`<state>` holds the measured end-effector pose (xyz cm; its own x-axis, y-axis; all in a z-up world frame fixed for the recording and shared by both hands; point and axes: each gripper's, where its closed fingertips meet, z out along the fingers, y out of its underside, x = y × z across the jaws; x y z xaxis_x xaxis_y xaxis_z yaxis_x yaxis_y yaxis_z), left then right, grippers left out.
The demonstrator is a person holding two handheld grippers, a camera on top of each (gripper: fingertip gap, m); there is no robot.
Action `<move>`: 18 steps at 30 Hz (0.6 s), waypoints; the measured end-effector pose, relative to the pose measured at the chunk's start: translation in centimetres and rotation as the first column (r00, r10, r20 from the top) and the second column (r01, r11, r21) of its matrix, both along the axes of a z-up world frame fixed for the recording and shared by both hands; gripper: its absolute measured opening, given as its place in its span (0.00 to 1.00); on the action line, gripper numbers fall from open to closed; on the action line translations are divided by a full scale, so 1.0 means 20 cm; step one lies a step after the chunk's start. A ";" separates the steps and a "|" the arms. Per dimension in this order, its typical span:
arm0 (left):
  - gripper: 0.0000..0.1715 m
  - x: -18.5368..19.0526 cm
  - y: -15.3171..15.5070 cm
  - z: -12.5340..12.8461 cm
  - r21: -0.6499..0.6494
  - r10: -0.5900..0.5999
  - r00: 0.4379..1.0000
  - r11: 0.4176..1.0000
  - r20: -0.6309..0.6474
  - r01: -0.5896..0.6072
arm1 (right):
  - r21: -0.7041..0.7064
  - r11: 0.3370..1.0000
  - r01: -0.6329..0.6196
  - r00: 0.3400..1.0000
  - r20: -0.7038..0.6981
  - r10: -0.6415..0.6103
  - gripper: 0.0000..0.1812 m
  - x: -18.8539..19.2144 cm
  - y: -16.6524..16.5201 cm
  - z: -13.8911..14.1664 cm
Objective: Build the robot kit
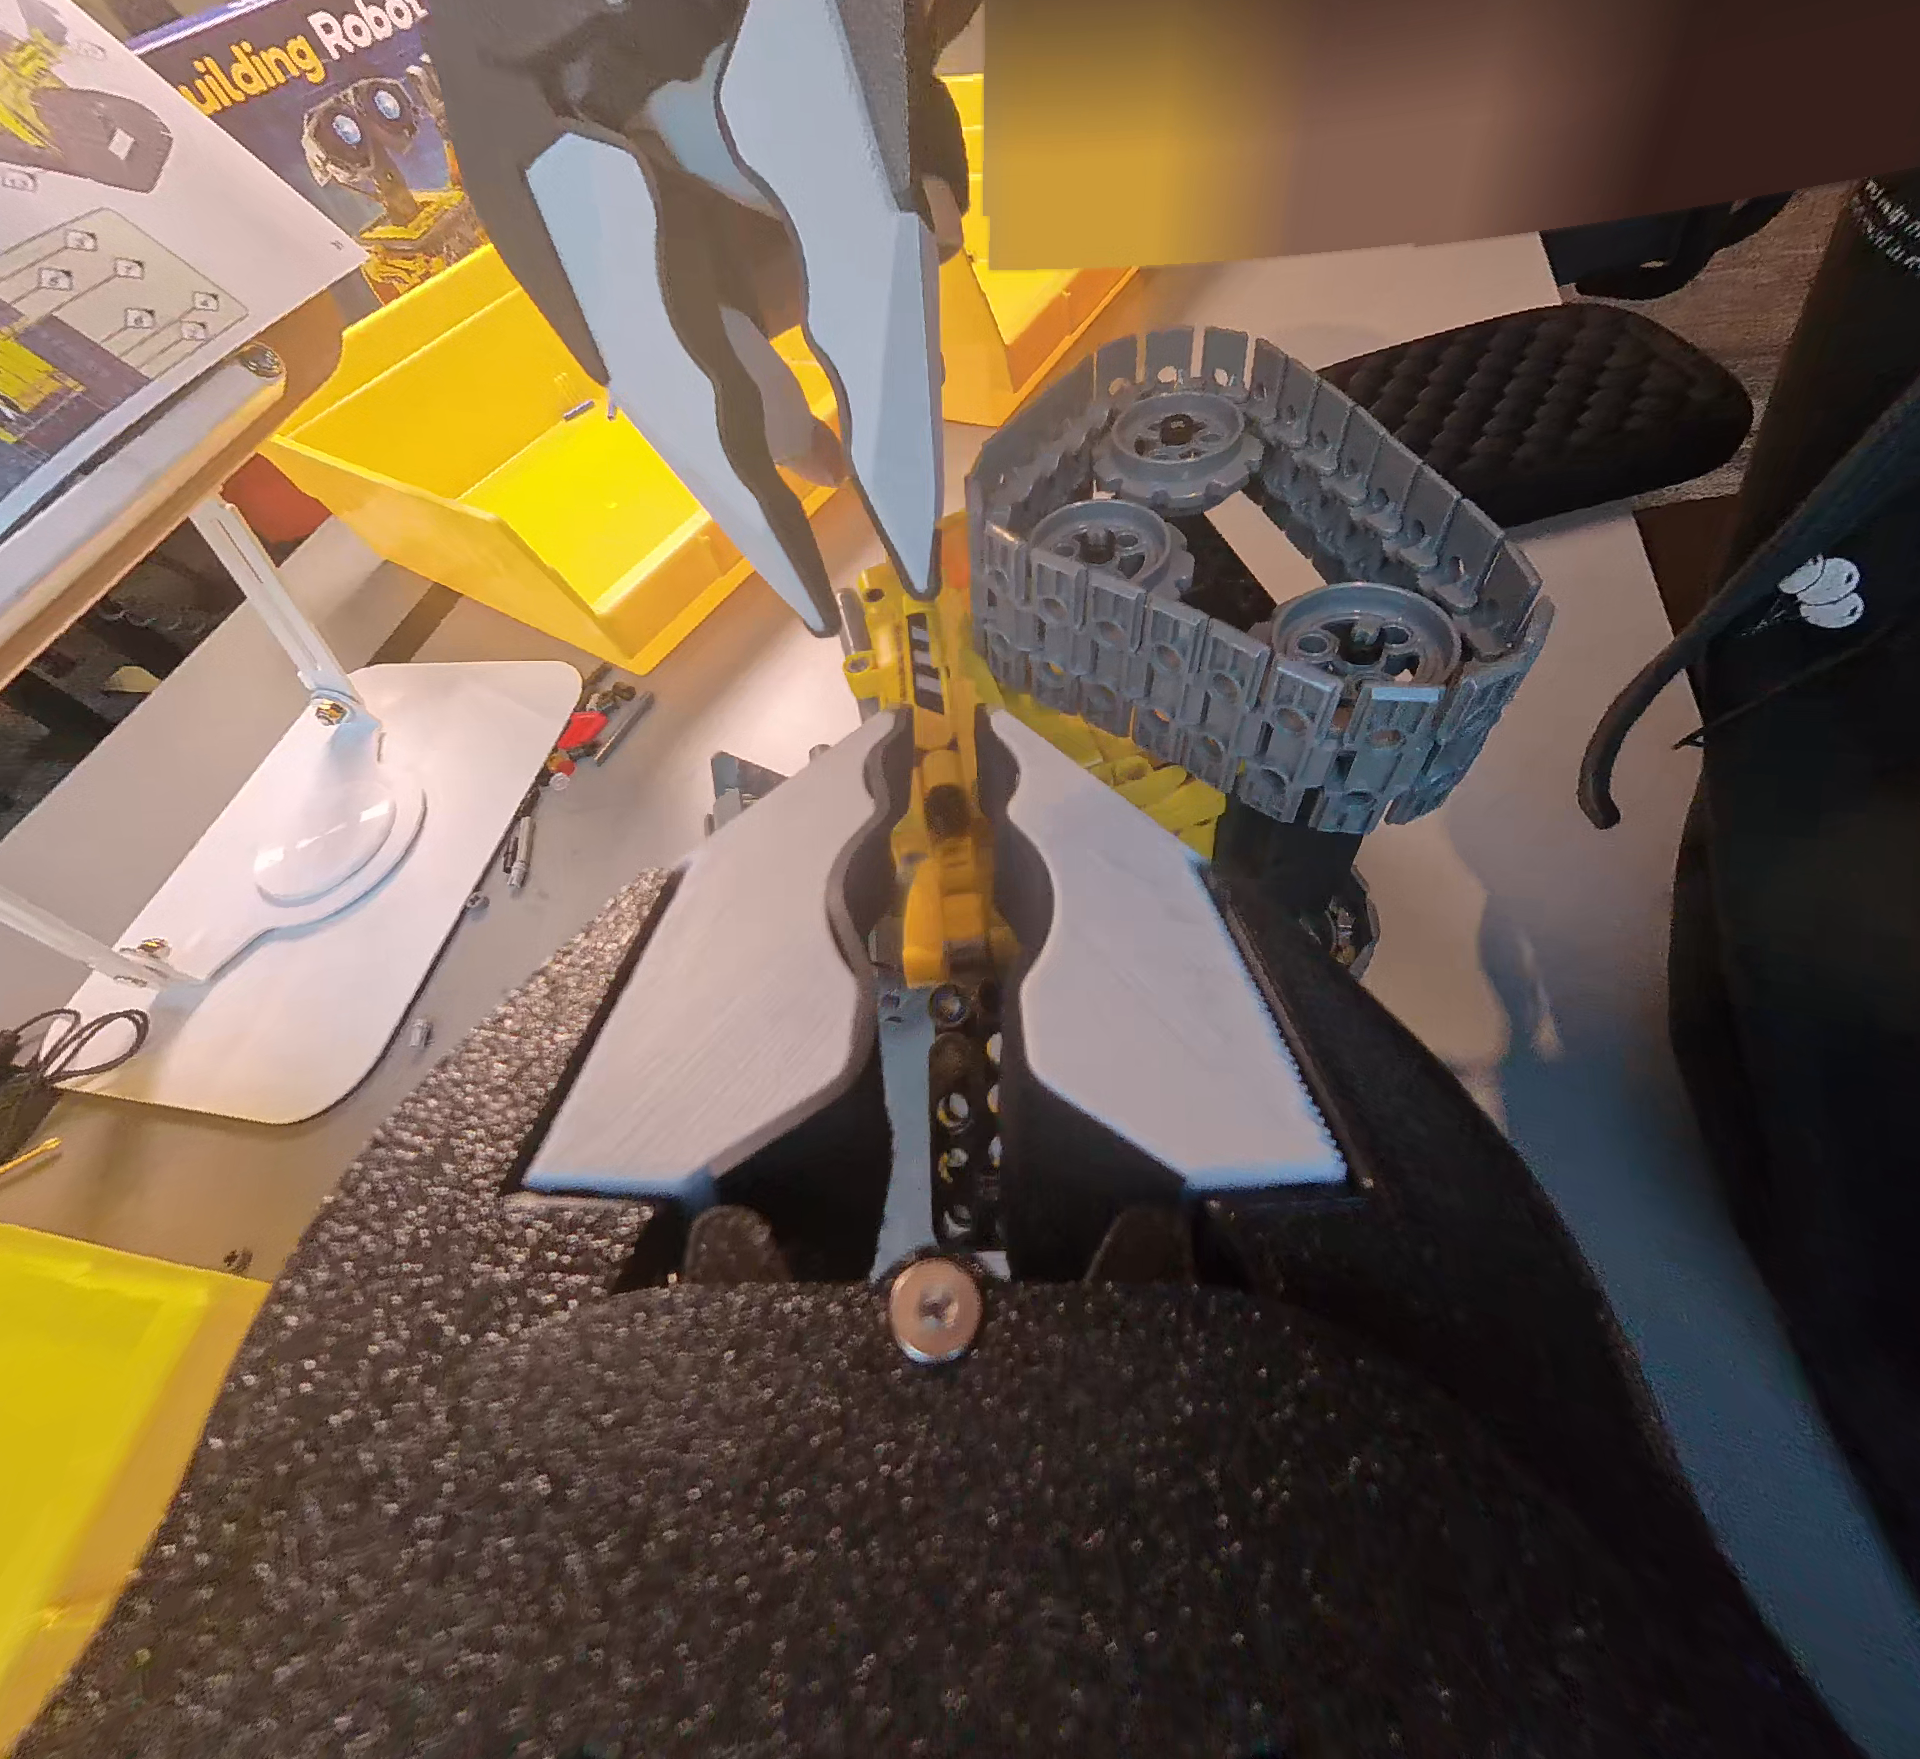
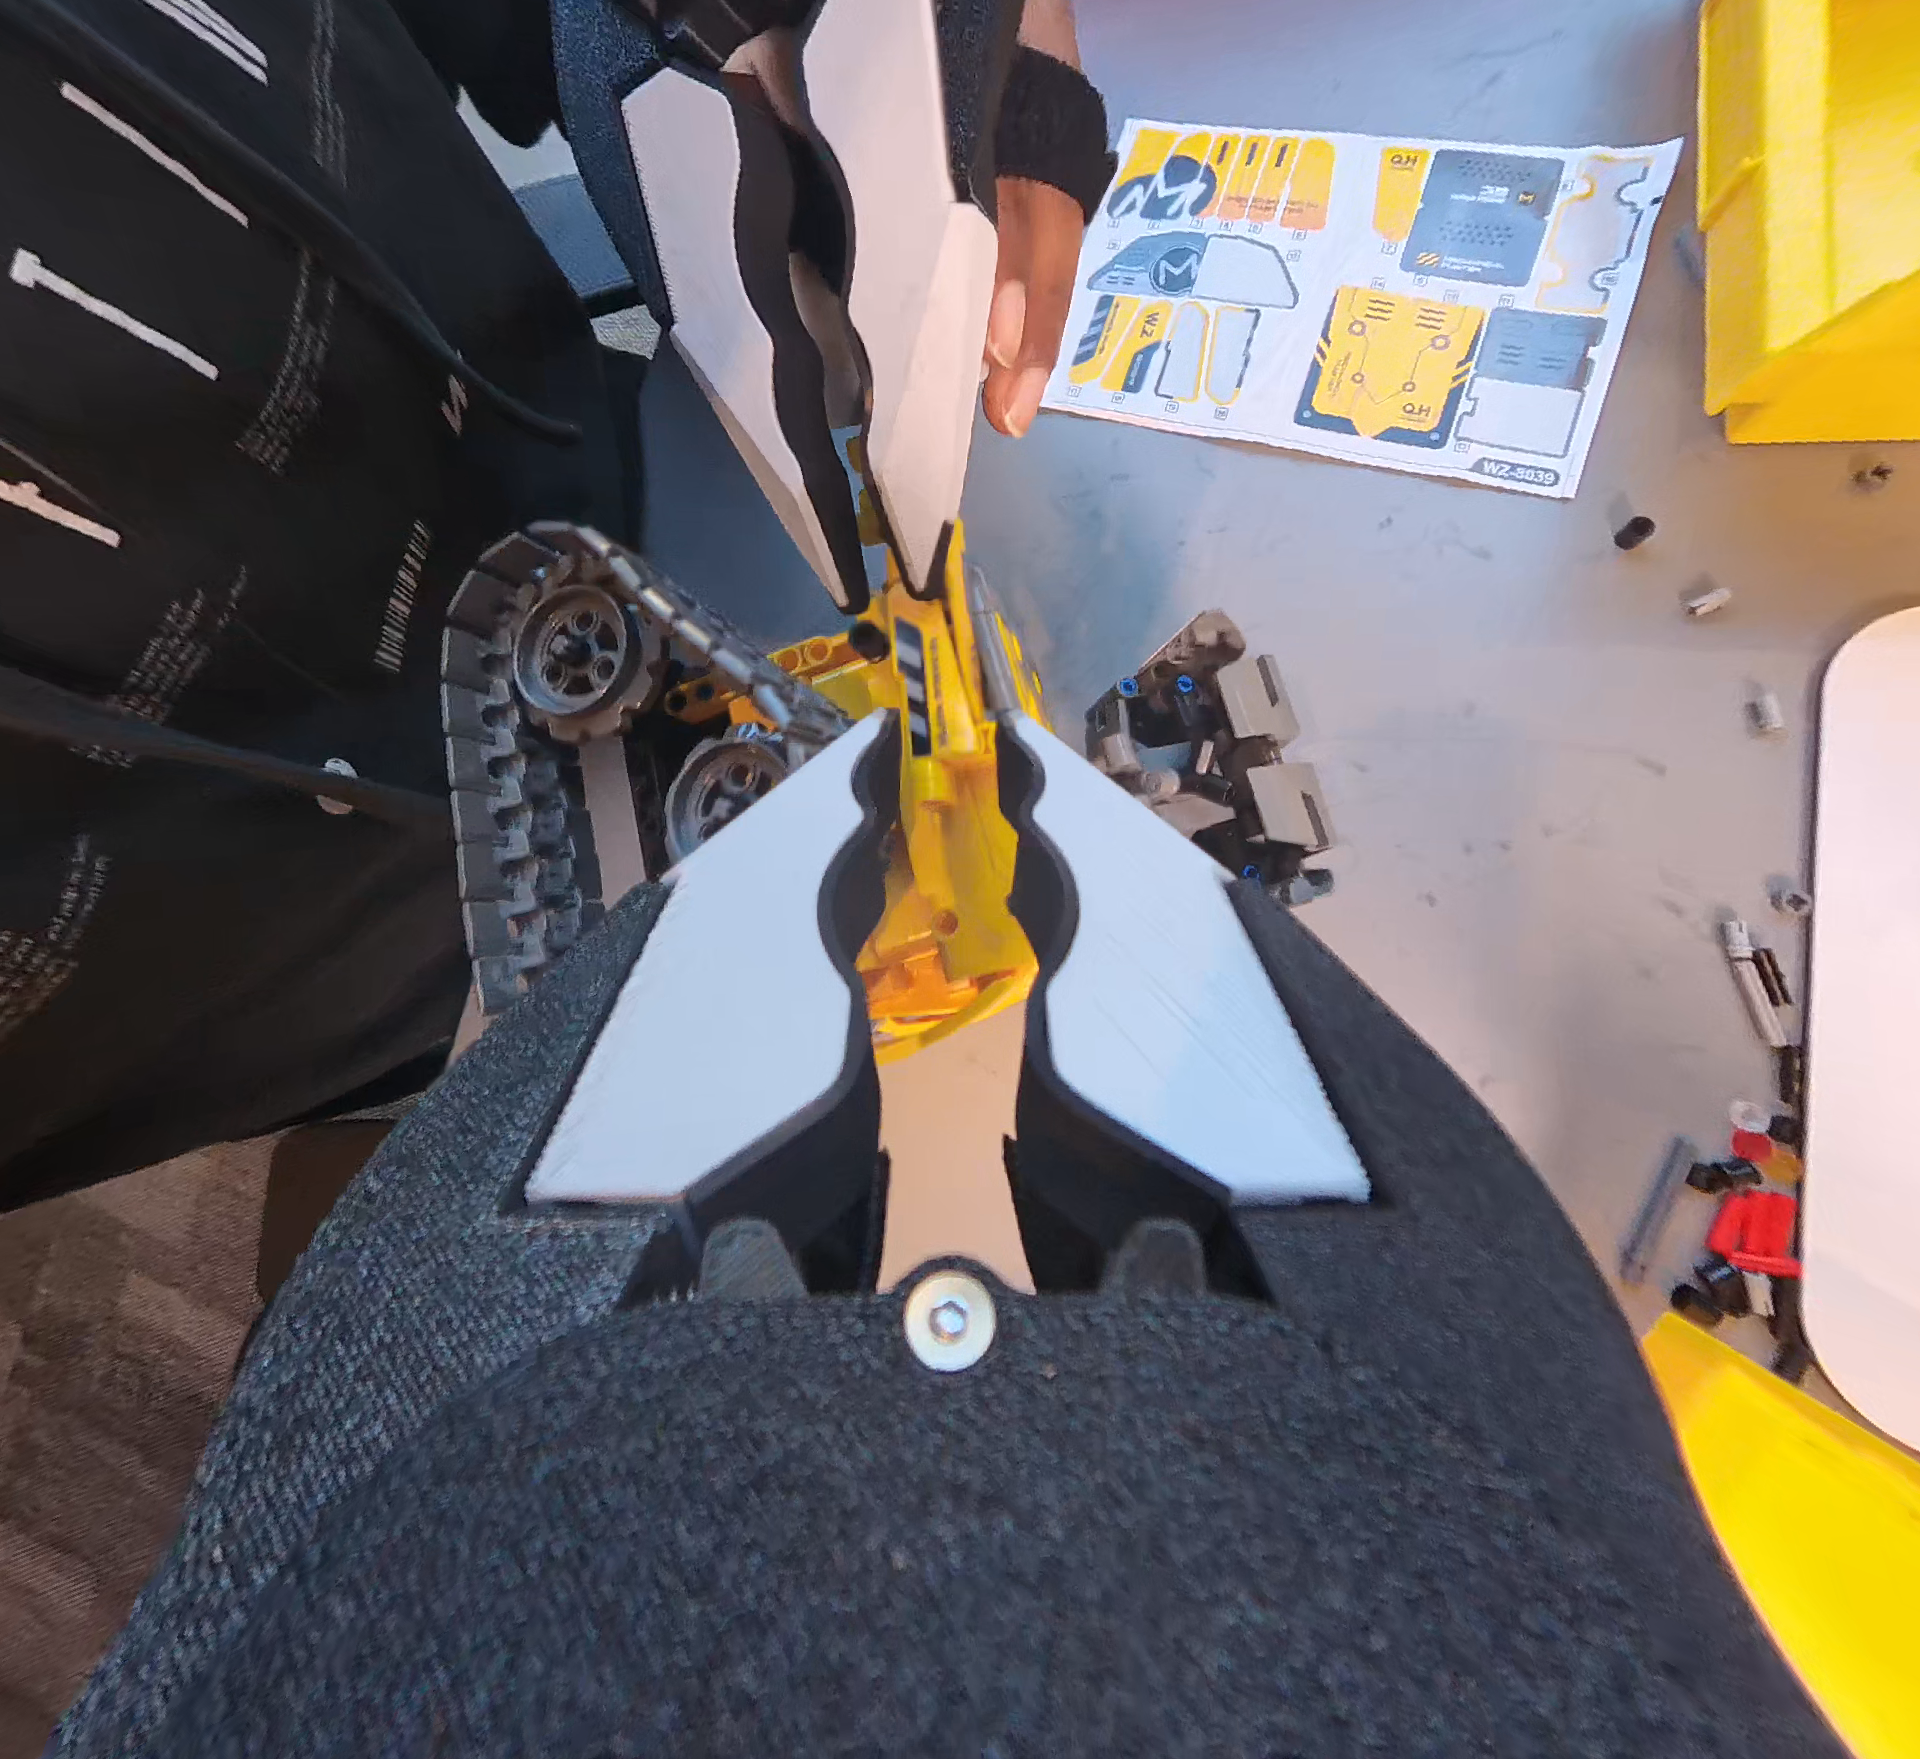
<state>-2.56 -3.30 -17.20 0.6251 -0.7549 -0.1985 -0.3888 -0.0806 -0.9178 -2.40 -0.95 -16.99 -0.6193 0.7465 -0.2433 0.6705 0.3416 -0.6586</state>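
Model count: one yellow brick model (image 2: 940, 836) with grey tread loop (image 1: 1257, 608), three toothed wheels inside tread. One sticker sheet (image 2: 1361, 301) flat on desk (image 2: 1455, 774). Yellow bins (image 1: 582, 462) behind, contents not visible. My left gripper (image 1: 940, 743) fingers narrow, clamped on model's yellow arm. My right gripper (image 2: 945, 733) fingers narrow, gripping same arm from opposite end.

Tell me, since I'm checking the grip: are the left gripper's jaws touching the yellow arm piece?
Touching. The left wrist view shows the left gripper with both jaws pressed against the yellow arm piece, no gap either side.
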 end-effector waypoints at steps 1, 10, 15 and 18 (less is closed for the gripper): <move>0.06 0.00 0.00 0.01 0.000 -0.001 1.000 1.000 0.014 0.001 | -0.006 1.000 0.001 1.000 0.008 -0.001 0.10 -0.01 -0.01 0.00; 0.07 -0.03 0.05 0.01 -0.270 0.078 0.955 0.963 0.288 0.002 | -0.141 0.989 0.040 0.992 0.125 -0.023 0.08 -0.02 -0.05 -0.05; 0.10 -0.02 0.05 -0.02 -0.362 0.088 0.935 0.931 0.344 0.045 | -0.133 0.989 0.058 0.992 0.123 -0.041 0.07 -0.01 -0.04 -0.05; 0.07 0.00 0.05 -0.02 -0.393 0.081 0.928 0.916 0.364 0.074 | -0.135 0.989 0.052 0.992 0.125 -0.035 0.08 0.00 -0.04 -0.05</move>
<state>-2.64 -2.36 -17.68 0.5970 -0.7187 0.3566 -0.0314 -0.4651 -0.8847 -2.38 -1.76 -17.93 -0.5463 0.7264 -0.4170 0.7607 0.2220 -0.6100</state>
